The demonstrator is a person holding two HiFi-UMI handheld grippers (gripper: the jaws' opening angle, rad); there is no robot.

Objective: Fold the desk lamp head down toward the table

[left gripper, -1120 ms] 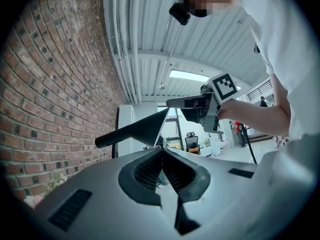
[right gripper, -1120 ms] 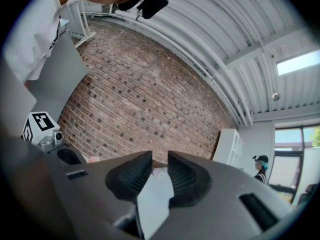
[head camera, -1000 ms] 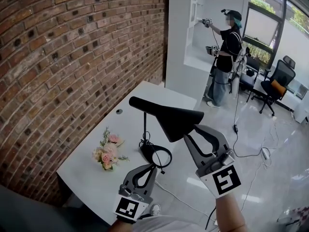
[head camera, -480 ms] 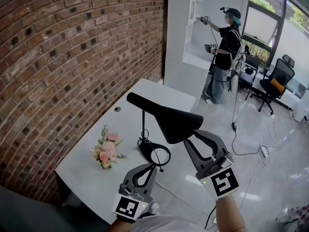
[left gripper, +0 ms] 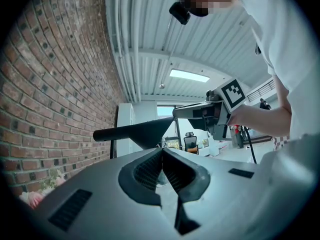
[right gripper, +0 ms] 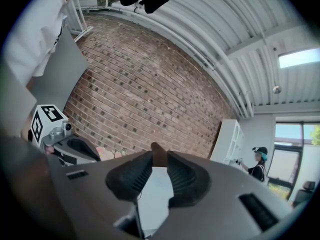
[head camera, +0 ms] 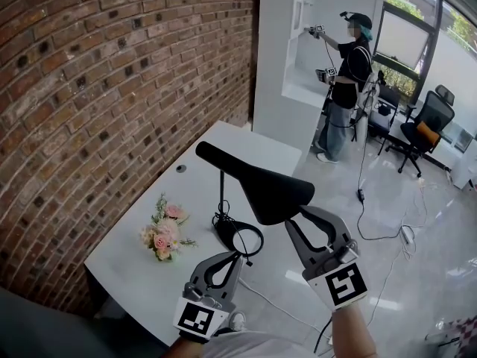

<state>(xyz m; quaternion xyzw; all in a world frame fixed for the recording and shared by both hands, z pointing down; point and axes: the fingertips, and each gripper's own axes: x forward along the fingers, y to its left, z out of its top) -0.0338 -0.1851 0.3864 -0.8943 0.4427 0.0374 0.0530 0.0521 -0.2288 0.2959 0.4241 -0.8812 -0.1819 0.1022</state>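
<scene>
On the white table (head camera: 197, 151) stood the desk lamp (head camera: 221, 192), its head (head camera: 264, 191) raised — the right gripper (head camera: 298, 213) had its jaws pinched on the head's rim. Beside the base (head camera: 240, 239), the left gripper (head camera: 235, 256) held its jaws pressed together, empty.

Bright daylight from the windows (head camera: 406, 47), sharp head view, heavy fisheye vignetting in both gripper views.

Head view: lamp head (head camera: 261, 189) covers right gripper (head camera: 298, 210) jaws' tips; left gripper (head camera: 237, 257) overlaps lamp base (head camera: 226, 232) near edge.
</scene>
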